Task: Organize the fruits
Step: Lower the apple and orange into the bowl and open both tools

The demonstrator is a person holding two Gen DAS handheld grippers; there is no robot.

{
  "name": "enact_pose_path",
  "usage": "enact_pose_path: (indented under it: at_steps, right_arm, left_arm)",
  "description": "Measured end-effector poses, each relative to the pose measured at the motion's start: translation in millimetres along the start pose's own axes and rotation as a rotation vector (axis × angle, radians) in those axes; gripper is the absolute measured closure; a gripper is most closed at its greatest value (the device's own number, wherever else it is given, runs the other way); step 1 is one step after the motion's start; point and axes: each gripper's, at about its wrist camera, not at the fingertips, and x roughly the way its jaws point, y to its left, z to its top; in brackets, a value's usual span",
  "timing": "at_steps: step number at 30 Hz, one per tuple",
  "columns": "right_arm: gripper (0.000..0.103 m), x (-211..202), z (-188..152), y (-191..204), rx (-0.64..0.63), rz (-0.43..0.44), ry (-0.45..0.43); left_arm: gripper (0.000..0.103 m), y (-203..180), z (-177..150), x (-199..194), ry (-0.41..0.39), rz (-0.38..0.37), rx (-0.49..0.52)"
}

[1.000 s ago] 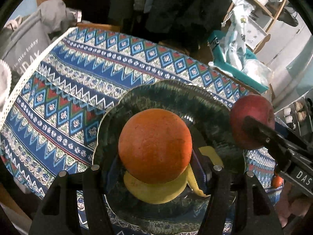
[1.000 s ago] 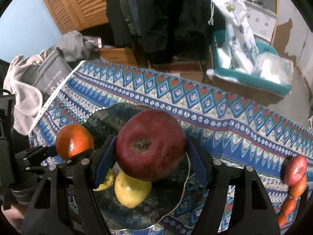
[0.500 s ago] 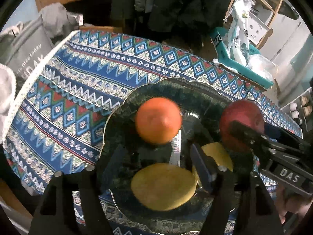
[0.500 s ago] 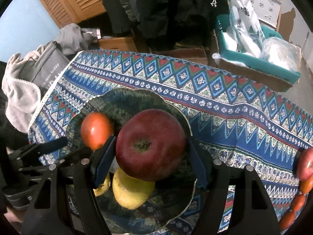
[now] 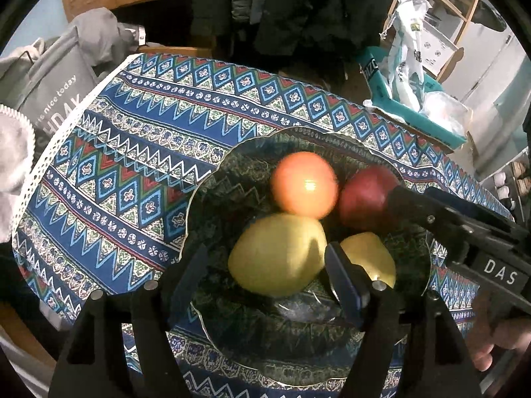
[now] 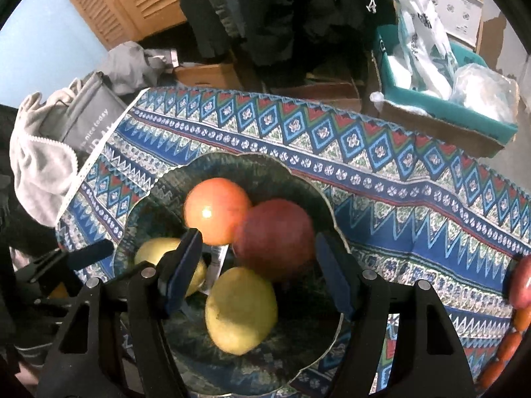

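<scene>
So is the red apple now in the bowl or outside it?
In. The red apple sits inside the bowl, against the orange.

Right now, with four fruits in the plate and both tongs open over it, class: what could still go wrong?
1. The orange leans against the red apple, and both look blurred; they may still be settling and could roll toward the plate rim.
2. The right tongs flank the apple closely; pulling back carelessly could nudge it.
3. The left tongs straddle a yellow fruit, so a sideways move might knock it.
</scene>
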Motion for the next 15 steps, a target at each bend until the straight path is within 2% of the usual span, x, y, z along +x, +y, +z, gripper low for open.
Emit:
enact_pose_path:
  at_steps: [7,15]
  right_arm:
    - [0.030,-14.6,0.6,-0.7,-0.006,-0.035,-0.033]
    - [0.030,-42.9,2.9,0.7,-0.046,-0.142,-0.096]
  left_arm:
    - [0.028,-4.9,0.1,-10.1,-0.024,-0.004,0.012]
    - [0.028,-12.7,2.1,-32.3,-0.074,-0.008,0.030]
